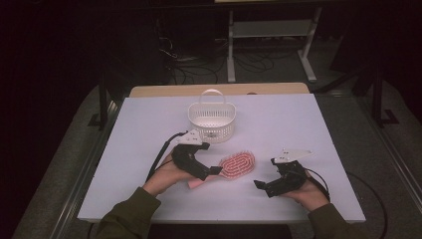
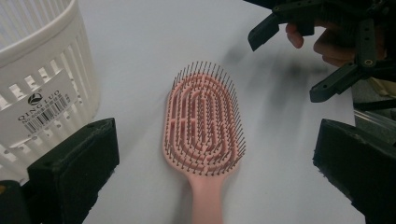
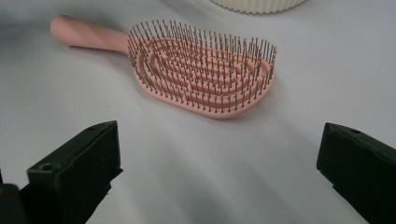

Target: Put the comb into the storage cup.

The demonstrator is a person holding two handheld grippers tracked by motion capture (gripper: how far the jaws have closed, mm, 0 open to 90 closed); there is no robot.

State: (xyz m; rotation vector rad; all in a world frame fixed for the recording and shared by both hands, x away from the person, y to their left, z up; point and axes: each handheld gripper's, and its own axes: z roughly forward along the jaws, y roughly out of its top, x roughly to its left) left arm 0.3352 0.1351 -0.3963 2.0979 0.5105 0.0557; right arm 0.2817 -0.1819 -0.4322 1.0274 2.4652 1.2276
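One pink plastic hairbrush [image 1: 235, 166], oval vented head with thin dark bristles up, is lying flat on the white tabletop [image 1: 278, 124], handle pointing toward the left gripper [image 1: 215, 171]. Right gripper [image 1: 260, 186] is hovering nearby. Both sets of fingers are gaping wide, holding nothing (one slatted white basket [image 1: 211, 119] beyond).

Hairbrush [image 1: 238, 165] flat on table [image 1: 298, 124], between two grippers, basket [image 1: 211, 118] behind.
Brush lies bristles up, head toward the right and far side, handle toward the person's near left. Left gripper [image 1: 213, 171] sits over the handle end, jaws spread either side of it. Right gripper [image 1: 263, 187] is right of the brush and nearer the person, apart from it, jaws wide. Basket stands upright just behind left gripper, near brush, not touching.
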